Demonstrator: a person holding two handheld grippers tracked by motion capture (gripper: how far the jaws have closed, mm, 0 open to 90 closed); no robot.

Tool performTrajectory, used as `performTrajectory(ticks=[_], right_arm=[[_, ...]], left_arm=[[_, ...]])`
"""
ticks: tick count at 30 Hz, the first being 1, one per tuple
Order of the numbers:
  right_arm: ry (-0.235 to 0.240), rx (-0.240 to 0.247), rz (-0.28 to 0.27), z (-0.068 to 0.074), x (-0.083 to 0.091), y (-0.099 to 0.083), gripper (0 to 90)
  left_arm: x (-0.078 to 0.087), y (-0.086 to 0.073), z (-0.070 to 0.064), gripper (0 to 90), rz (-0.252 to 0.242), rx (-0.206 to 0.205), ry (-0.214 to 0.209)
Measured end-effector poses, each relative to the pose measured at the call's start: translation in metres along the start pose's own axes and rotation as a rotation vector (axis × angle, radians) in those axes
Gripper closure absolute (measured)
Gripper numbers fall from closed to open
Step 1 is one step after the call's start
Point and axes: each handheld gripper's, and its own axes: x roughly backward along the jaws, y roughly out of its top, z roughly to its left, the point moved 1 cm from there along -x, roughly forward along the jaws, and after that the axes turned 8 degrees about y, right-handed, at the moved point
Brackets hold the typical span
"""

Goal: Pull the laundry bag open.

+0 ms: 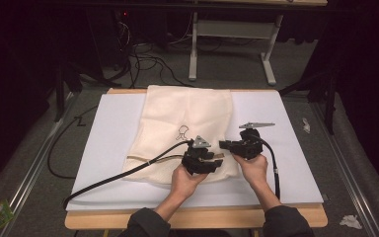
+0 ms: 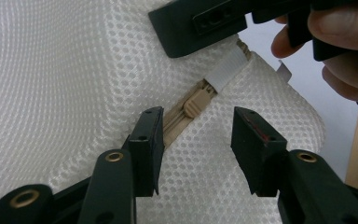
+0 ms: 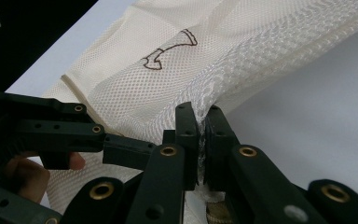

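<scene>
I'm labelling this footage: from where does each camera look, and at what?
High view: above the person's side, facing forward and down on the table; forearms, both hands show.
Left gripper view: rides the left tongs, open over the mesh bag and its zipper pull.
Right gripper view: rides the right tongs, clamping mesh.
All three show the bag.

High view is dim w/ black surroundings; overhead light falls on the white counter (image 1: 113, 148), soft and slightly blurred. Both gripper views are brighter and sharp on the mesh bag (image 2: 65, 84) (near jaws blur a bit), no glare.
</scene>
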Motion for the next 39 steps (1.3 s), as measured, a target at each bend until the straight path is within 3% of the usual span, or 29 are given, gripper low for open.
performTrajectory(ticks=[2,4,11,13,14,20,33,35,39], right_arm=[[0.005,0.005,0.0,0.001,-0.001,0.0,87.9],[0.005,0.009,0.002,0.002,-0.002,0.0,87.9],[0.007,0.013,0.005,0.001,-0.003,0.0,87.9],[0.007,0.011,0.009,0.002,-0.004,-0.001,87.9],[0.01,0.012,0.008,0.001,-0.004,-0.001,87.9],[0.011,0.011,0.019,0.001,-0.005,-0.001,87.9],[0.009,0.005,0.021,-0.001,-0.004,-0.003,87.8],[0.008,0.0,0.023,-0.003,-0.004,-0.004,87.8],[0.009,-0.002,0.024,-0.002,-0.005,-0.004,87.8]], left_arm=[[-0.004,0.002,-0.006,54.2,-0.001,-0.023,-0.007],[-0.006,0.002,-0.004,54.1,-0.004,-0.002,-0.017],[-0.009,-0.001,-0.004,55.3,-0.002,0.01,-0.029],[-0.009,-0.001,-0.004,57.5,-0.006,0.005,-0.034],[-0.009,-0.002,-0.003,58.8,-0.009,-0.019,-0.038],[-0.009,-0.002,-0.003,63.2,-0.008,-0.019,-0.035],[-0.01,-0.005,0.001,75.0,-0.024,0.042,-0.086],[-0.012,-0.008,0.005,78.0,-0.03,0.085,-0.101],[-0.012,-0.008,0.005,79.4,-0.03,0.09,-0.097]])
